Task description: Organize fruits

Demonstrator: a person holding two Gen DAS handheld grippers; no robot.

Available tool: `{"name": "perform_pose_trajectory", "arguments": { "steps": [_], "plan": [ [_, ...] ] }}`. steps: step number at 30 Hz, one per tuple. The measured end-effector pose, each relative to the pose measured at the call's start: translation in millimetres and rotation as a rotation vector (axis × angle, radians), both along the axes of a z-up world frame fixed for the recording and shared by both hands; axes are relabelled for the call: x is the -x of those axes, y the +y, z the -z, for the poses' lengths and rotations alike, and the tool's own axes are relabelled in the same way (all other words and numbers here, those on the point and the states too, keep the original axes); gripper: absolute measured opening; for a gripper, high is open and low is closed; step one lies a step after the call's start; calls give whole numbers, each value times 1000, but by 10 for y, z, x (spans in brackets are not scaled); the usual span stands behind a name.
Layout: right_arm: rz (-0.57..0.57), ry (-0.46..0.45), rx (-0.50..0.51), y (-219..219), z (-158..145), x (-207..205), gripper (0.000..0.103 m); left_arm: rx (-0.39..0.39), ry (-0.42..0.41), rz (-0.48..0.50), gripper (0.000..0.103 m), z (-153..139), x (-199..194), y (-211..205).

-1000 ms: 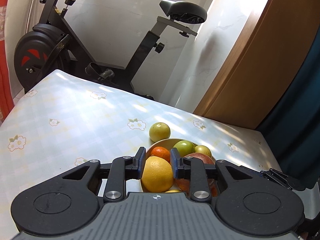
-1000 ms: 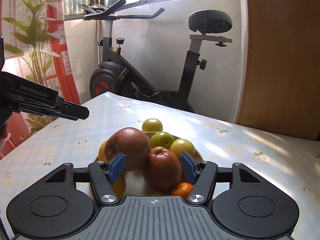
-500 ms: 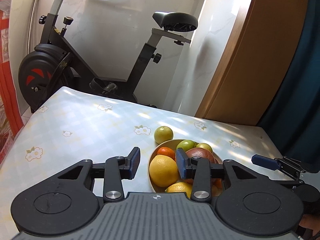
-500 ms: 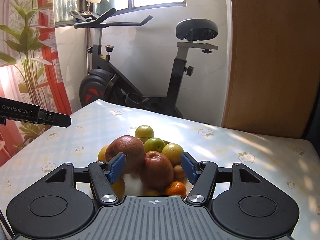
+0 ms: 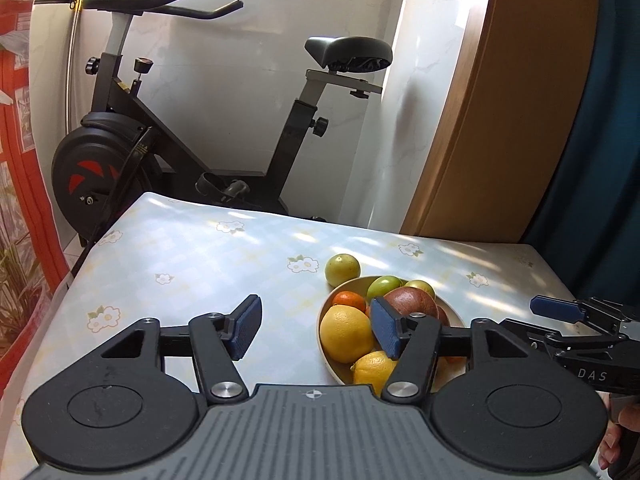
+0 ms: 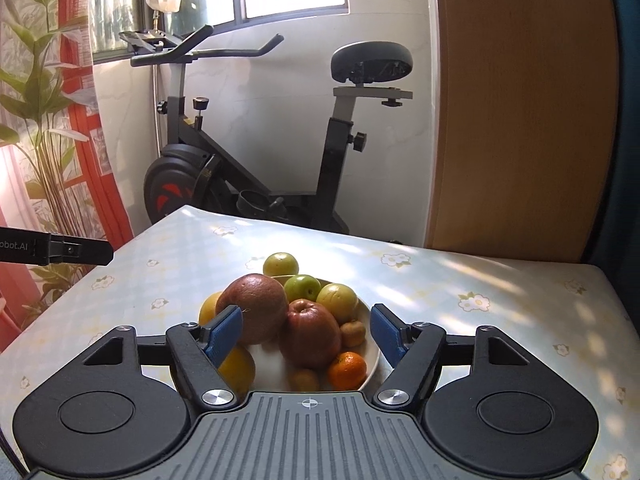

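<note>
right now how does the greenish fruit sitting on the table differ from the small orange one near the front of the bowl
The greenish fruit rests on the tablecloth just behind the bowl; the small orange fruit lies inside it. The greenish fruit is yellow-green and looks bigger; the orange fruit is deep orange. Both are round, and neither is gripped.

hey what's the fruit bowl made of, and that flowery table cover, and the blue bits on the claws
Bowl: smooth cream, matte; could be plastic or ceramic, the look leaves it open.
Table cover: likely vinyl or oilcloth, since it is glossy with sun glare over a printed flower pattern.
Blue pads: finely ribbed and dull, probably rubber or soft plastic.
</note>
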State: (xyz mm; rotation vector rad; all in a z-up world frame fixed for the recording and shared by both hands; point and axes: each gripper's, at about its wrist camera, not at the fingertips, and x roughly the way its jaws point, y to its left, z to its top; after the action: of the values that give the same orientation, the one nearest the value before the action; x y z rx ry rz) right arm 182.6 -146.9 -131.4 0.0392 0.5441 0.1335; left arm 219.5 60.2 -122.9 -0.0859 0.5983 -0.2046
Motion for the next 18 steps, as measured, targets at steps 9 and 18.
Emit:
{"name": "perform_pose_trajectory", "arguments": {
  "steps": [9, 18],
  "plan": [
    [54, -14, -3, -20, -240, 353, 103, -43, -35, -10, 98, -150, 329, -1],
    [85, -22, -83, -113, -455, 730, 103, -61, -108, 3, 99, -370, 741, -111]
  ]
}}
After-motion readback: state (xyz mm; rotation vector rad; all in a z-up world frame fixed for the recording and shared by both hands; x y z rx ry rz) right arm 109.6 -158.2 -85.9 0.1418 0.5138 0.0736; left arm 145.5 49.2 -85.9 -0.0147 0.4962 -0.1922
